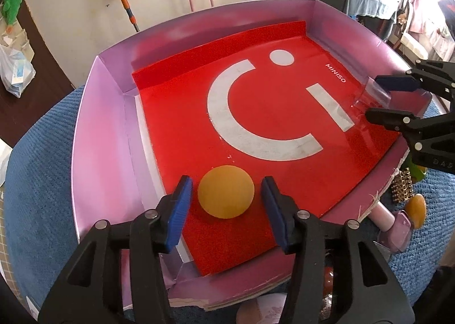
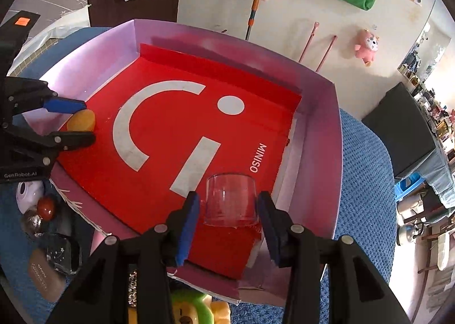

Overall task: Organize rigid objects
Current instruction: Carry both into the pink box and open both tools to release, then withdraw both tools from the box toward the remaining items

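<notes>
A pink box (image 1: 102, 130) lined with a red MINISO sheet (image 1: 176, 113) sits on a blue cloth. An orange ball (image 1: 226, 191) lies on the sheet near the box's front. My left gripper (image 1: 226, 204) is open, its blue pads on either side of the ball with gaps. It also shows in the right wrist view (image 2: 76, 120), as does the ball (image 2: 82, 121). A clear cup (image 2: 231, 198) stands on the sheet. My right gripper (image 2: 227, 216) is open around the cup, fingers apart from its sides. The cup (image 1: 369, 95) and right gripper (image 1: 378, 96) show in the left wrist view.
Loose items lie outside the box on the blue cloth (image 1: 37, 181): a pink bottle (image 1: 384, 217), an amber stone (image 1: 416, 208), a studded piece (image 1: 402, 186), a red ball (image 2: 47, 207), a white item (image 2: 28, 193), a green-yellow toy (image 2: 193, 309). A wall and dark cabinet (image 2: 398, 130) stand behind.
</notes>
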Motion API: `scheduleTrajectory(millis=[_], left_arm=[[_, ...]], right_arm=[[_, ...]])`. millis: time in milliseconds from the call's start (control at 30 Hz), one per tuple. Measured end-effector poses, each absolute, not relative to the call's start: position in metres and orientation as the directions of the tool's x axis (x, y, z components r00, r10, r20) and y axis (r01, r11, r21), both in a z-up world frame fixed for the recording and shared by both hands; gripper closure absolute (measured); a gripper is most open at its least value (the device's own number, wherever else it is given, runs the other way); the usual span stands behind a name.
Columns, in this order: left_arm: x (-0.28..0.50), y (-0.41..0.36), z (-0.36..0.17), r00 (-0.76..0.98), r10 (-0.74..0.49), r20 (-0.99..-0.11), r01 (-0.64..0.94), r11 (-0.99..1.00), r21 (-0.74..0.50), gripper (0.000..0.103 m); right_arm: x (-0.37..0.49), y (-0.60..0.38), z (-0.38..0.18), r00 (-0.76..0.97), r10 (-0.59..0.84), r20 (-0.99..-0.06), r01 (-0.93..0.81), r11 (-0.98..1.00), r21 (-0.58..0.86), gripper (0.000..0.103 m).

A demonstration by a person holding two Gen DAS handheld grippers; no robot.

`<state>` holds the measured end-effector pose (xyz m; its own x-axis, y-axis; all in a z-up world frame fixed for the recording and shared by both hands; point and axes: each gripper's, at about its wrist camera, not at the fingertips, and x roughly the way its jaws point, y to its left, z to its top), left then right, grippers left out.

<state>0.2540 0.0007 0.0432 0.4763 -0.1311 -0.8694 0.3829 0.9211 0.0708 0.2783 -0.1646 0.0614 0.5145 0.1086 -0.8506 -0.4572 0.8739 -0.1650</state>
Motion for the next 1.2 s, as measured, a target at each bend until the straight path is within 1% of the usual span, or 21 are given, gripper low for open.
scheduleTrajectory(millis=[100,200,267,333,367,400,433,533,567,600,667,700,867,967,1133,1200], left_arm=[[0.253,0.0,0.044,0.479,-0.131,-0.868,0.38,0.922,0.07,0.051],[0.25,0.003,0.047,0.479,-0.151,-0.865,0.37,0.928,0.043,0.051],[0.247,0.006,0.051,0.482,-0.172,-0.859,0.365,0.931,0.019,0.046],[0.243,0.007,0.058,0.494,-0.195,-0.848,0.368,0.93,0.001,0.042],[0.239,0.008,0.062,0.505,-0.203,-0.839,0.367,0.93,-0.004,0.04],[0.236,0.009,0.066,0.517,-0.209,-0.83,0.364,0.931,-0.008,0.036],[0.232,0.01,0.071,0.531,-0.217,-0.819,0.36,0.933,-0.014,0.033],[0.221,0.014,0.085,0.56,-0.253,-0.789,0.355,0.934,-0.048,0.032],[0.217,0.014,0.089,0.567,-0.263,-0.781,0.355,0.933,-0.057,0.032],[0.212,0.016,0.093,0.576,-0.272,-0.77,0.354,0.933,-0.065,0.031],[0.203,0.018,0.101,0.597,-0.287,-0.749,0.351,0.933,-0.078,0.027],[0.198,0.02,0.104,0.606,-0.294,-0.739,0.349,0.933,-0.085,0.024],[0.171,0.025,0.117,0.644,-0.331,-0.69,0.35,0.929,-0.119,0.023],[0.15,0.027,0.123,0.678,-0.327,-0.658,0.339,0.934,-0.115,0.022],[0.113,0.031,0.127,0.73,-0.338,-0.593,0.321,0.937,-0.139,0.01],[0.1,0.032,0.126,0.753,-0.337,-0.565,0.313,0.939,-0.142,0.01]], right_arm=[[0.277,-0.163,0.062,0.517,0.112,-0.849,-0.459,0.873,-0.164,0.048],[0.276,-0.164,0.063,0.52,0.117,-0.846,-0.454,0.877,-0.158,0.048],[0.275,-0.165,0.066,0.524,0.122,-0.843,-0.45,0.88,-0.153,0.047],[0.273,-0.166,0.07,0.532,0.13,-0.837,-0.446,0.883,-0.146,0.044],[0.272,-0.166,0.072,0.536,0.134,-0.834,-0.444,0.884,-0.143,0.039],[0.269,-0.167,0.075,0.543,0.14,-0.828,-0.443,0.885,-0.141,0.034],[0.267,-0.167,0.079,0.551,0.145,-0.822,-0.441,0.886,-0.14,0.032],[0.258,-0.169,0.09,0.572,0.166,-0.803,-0.433,0.893,-0.124,0.031],[0.254,-0.169,0.095,0.58,0.177,-0.795,-0.429,0.896,-0.115,0.028],[0.25,-0.17,0.1,0.591,0.186,-0.785,-0.426,0.898,-0.108,0.022],[0.24,-0.171,0.111,0.618,0.203,-0.759,-0.418,0.903,-0.099,0.016],[0.234,-0.172,0.116,0.633,0.211,-0.745,-0.414,0.905,-0.095,0.014],[0.205,-0.178,0.139,0.692,0.246,-0.679,-0.386,0.921,-0.06,0.007],[0.18,-0.184,0.152,0.731,0.272,-0.626,-0.372,0.928,-0.031,0.0],[0.138,-0.19,0.162,0.774,0.305,-0.555,-0.357,0.934,0.016,0.0],[0.121,-0.191,0.161,0.787,0.31,-0.534,-0.349,0.937,0.029,0.0]])
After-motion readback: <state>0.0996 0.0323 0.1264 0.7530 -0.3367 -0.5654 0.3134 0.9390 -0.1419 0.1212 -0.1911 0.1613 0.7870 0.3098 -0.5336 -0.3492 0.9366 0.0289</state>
